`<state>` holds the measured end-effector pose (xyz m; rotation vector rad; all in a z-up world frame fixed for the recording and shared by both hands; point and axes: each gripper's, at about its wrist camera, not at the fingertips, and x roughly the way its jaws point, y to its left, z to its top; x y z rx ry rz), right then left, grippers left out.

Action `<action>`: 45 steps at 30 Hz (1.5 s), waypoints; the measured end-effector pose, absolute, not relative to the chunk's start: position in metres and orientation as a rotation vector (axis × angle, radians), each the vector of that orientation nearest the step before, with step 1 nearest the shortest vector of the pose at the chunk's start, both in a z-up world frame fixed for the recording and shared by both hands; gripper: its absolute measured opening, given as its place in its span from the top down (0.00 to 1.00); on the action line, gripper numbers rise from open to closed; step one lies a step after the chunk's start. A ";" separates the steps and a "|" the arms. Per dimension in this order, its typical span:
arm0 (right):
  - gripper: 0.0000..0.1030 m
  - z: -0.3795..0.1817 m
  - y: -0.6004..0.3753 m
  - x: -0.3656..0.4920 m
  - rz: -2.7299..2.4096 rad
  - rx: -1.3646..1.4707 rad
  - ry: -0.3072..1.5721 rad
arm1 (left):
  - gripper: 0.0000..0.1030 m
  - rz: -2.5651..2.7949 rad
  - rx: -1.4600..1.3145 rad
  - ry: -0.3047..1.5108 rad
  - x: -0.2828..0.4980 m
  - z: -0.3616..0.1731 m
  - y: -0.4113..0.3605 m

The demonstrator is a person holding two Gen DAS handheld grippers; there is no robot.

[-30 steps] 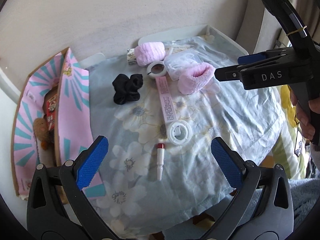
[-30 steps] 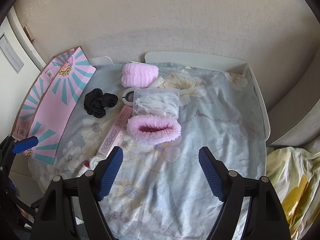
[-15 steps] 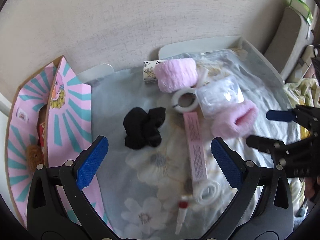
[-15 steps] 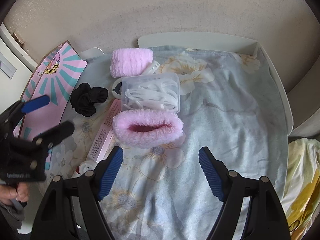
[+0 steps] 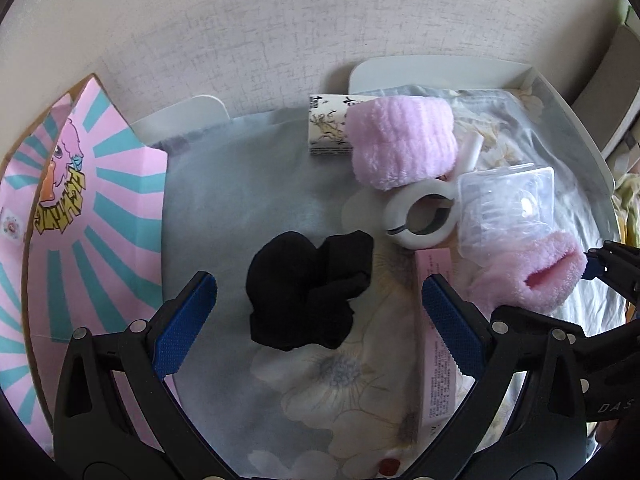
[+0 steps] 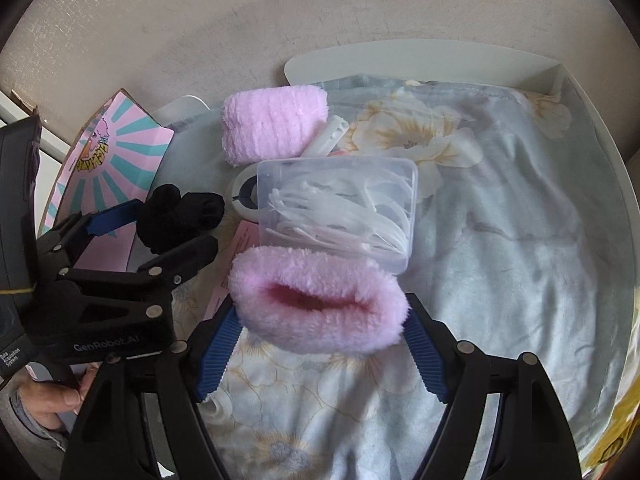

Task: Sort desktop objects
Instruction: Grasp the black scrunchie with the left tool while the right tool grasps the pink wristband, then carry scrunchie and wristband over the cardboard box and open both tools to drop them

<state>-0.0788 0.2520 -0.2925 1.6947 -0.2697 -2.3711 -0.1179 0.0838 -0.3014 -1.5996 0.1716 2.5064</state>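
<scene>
A black scrunchie (image 5: 308, 288) lies on the floral cloth, between the tips of my open left gripper (image 5: 318, 312); it also shows in the right wrist view (image 6: 180, 218). A fluffy pink cuff (image 6: 320, 306) lies between the open fingers of my right gripper (image 6: 320, 354); it also shows in the left wrist view (image 5: 532, 276). Behind it sit a clear plastic box of floss picks (image 6: 336, 208), a white ring clip (image 5: 422, 216), a second pink cuff (image 5: 402, 142) and a long pink tube box (image 5: 438, 344).
A pink and teal cardboard box (image 5: 80, 216) stands open at the left. A small printed carton (image 5: 328, 130) lies behind the far pink cuff. The white tray rim (image 6: 580, 92) bounds the cloth at the back and right. A red-capped item (image 5: 390, 466) peeks out at the bottom.
Both grippers have moved forward and down: the left one onto the black scrunchie, the right one around the near pink cuff. Both stay open.
</scene>
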 end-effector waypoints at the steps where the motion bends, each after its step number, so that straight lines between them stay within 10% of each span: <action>1: 0.27 -0.293 0.251 -0.080 -2.372 1.696 -0.262 | 0.02 2.507 -1.602 0.162 -0.119 -0.303 0.082; 7: 0.28 -0.291 0.246 -0.077 -2.398 1.676 -0.181 | 0.28 2.491 -1.633 0.109 -0.123 -0.310 0.071; 17: 0.71 -0.286 0.255 -0.066 -2.371 1.646 -0.292 | 0.77 2.477 -1.652 0.072 -0.116 -0.309 0.066; 45: 0.74 -0.184 0.241 -0.022 -2.512 1.341 -0.236 | 0.80 2.716 -1.327 0.017 -0.033 -0.150 0.050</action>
